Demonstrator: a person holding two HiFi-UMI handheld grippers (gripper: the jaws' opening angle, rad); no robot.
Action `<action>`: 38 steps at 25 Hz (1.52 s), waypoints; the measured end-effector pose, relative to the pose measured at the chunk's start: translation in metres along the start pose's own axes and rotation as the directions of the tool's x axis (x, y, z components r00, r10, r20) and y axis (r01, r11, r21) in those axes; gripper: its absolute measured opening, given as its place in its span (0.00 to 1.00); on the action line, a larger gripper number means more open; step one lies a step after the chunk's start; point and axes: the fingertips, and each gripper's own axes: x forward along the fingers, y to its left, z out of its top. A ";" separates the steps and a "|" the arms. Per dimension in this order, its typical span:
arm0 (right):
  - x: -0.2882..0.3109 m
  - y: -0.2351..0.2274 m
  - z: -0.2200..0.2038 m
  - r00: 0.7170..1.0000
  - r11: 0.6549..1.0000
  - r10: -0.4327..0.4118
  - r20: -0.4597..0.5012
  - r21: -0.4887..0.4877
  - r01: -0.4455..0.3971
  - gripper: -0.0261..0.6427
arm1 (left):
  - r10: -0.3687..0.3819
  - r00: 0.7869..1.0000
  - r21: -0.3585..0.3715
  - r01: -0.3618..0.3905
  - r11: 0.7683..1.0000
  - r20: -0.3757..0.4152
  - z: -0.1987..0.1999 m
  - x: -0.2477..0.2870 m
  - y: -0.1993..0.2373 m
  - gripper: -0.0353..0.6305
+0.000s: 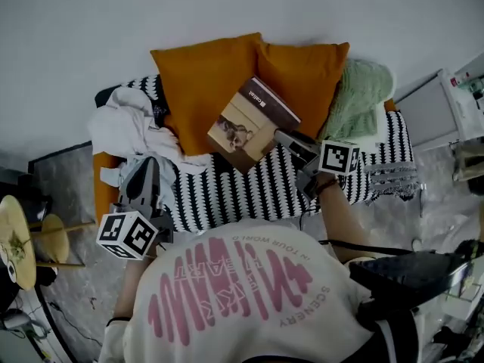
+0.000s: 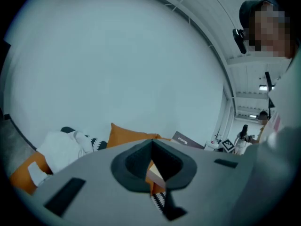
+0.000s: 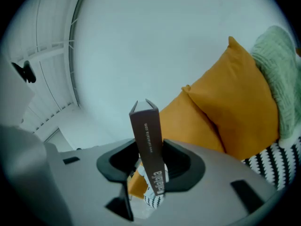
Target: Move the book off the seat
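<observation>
In the head view, the right gripper (image 1: pixel 283 139) has its fingers closed on the near right corner of the book (image 1: pixel 253 121). The book seems to be up in the air, tilted, in front of the two orange cushions (image 1: pixel 206 82) and above the seat (image 1: pixel 227 195) with its black and white zigzag cover. The left gripper (image 1: pixel 148 163) hangs at the left end of the seat, just beside a heap of white clothes (image 1: pixel 125 131), and touches nothing.

In the left gripper view, the fingers of the left gripper (image 2: pixel 151 147) meet at their tips and nothing is between them. Past them, the dark cover of the book (image 2: pixel 187 139) shows far to the right.

In the right gripper view, the book (image 3: pixel 149 145) stands upright between the fingers of the right gripper (image 3: pixel 150 166), with its spine toward the camera. The fingers are about half apart and press on both covers.

I judge that the lift is done and the carry is now in hand. The next move calls for a steady wrist, because the grip is only on one corner and the book may swing, and then for a free place beside the sofa to lay it down.
</observation>
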 end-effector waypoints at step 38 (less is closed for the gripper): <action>-0.139 0.136 -0.013 0.702 0.936 0.197 0.685 0.082 -0.343 0.29 | -0.392 0.920 0.050 0.391 0.919 0.009 0.025 -0.024 -0.027 0.06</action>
